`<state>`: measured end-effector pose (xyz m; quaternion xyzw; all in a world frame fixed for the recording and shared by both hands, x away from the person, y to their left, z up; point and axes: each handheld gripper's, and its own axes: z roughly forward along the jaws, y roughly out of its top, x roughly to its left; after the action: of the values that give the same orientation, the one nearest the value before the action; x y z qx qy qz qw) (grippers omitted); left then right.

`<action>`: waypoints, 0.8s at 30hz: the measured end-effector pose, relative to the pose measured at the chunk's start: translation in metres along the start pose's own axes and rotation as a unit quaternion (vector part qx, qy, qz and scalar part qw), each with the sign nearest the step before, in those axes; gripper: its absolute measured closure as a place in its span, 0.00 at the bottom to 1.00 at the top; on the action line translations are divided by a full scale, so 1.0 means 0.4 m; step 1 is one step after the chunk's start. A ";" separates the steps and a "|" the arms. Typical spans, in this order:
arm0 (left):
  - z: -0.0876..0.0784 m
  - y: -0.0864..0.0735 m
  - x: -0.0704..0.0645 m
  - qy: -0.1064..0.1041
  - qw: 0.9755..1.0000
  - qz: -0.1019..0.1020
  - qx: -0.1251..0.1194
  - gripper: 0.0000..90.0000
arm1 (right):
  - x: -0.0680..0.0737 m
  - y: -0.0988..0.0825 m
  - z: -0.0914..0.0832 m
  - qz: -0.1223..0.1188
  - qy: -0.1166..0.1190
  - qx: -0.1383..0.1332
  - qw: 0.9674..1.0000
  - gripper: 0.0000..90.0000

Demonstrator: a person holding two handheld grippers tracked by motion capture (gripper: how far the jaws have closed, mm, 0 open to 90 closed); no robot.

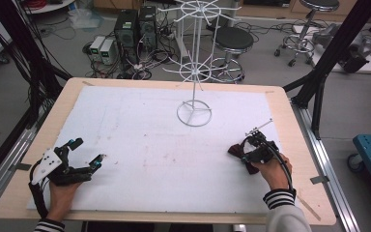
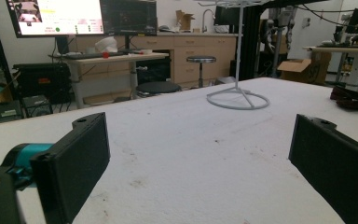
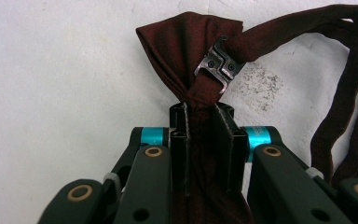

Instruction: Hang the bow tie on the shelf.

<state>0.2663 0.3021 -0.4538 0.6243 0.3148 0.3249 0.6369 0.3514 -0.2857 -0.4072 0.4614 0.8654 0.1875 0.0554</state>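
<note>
A dark red bow tie (image 3: 186, 46) with a metal clasp (image 3: 218, 63) and a thin neck strap (image 3: 345, 93) lies on the white pad at the table's right side. My right gripper (image 3: 200, 114) is shut on the tie's middle, with cloth pinched between both pads. From above, that gripper (image 1: 251, 150) sits over the bow tie (image 1: 235, 151) near the right edge. My left gripper (image 1: 88, 151) rests at the near left, jaws wide open and nothing between them. In the left gripper view its own gripper (image 2: 200, 158) faces the bare pad, with the bow tie (image 2: 352, 99) far off at right.
A white wire display stand (image 1: 194, 113) with a ring base rises at the back middle of the white pad (image 1: 140, 145); its base (image 2: 237, 99) is also in the left gripper view. The wooden table rim (image 1: 297, 145) runs close beside the right hand. Stools and computers stand beyond the table.
</note>
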 end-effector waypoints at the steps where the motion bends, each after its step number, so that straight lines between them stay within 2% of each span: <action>1: 0.000 0.000 0.000 0.000 1.000 -0.001 0.000 0.06 | 0.000 0.000 0.000 0.000 0.000 0.000 1.000 0.87; 5: 0.000 0.000 0.000 0.000 1.000 0.000 0.000 0.06 | 0.000 0.000 -0.002 -0.002 -0.006 0.000 1.000 0.87; 11: 0.000 0.000 0.000 -0.001 1.000 0.000 0.000 0.06 | 0.000 0.001 -0.011 -0.002 0.000 -0.021 1.000 0.87; 16: 0.000 0.000 0.000 -0.001 1.000 0.000 0.000 0.06 | 0.001 0.001 -0.031 -0.008 -0.001 -0.063 0.998 0.87; 19: 0.000 0.000 0.000 -0.001 1.000 0.000 -0.001 0.06 | 0.006 0.002 -0.052 -0.007 0.007 -0.105 0.994 0.87; 20: 0.000 0.000 0.000 -0.001 1.000 0.000 0.000 0.06 | 0.006 0.002 -0.052 -0.007 0.007 -0.105 0.994 0.87; 21: 0.000 0.000 0.000 -0.001 1.000 0.001 0.000 0.06 | 0.008 0.002 -0.064 -0.006 0.011 -0.128 0.992 0.87; 23: 0.000 0.000 0.000 -0.001 1.000 0.001 0.000 0.06 | 0.008 0.003 -0.067 -0.004 0.010 -0.135 0.991 0.87; 24: 0.000 0.000 0.000 -0.001 1.000 0.001 0.000 0.06 | 0.009 0.003 -0.075 -0.005 0.011 -0.153 0.988 0.87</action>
<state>0.2663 0.3021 -0.4539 0.6245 0.3140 0.3250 0.6370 0.3423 -0.2902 -0.3788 0.4414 0.8294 0.3220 0.1170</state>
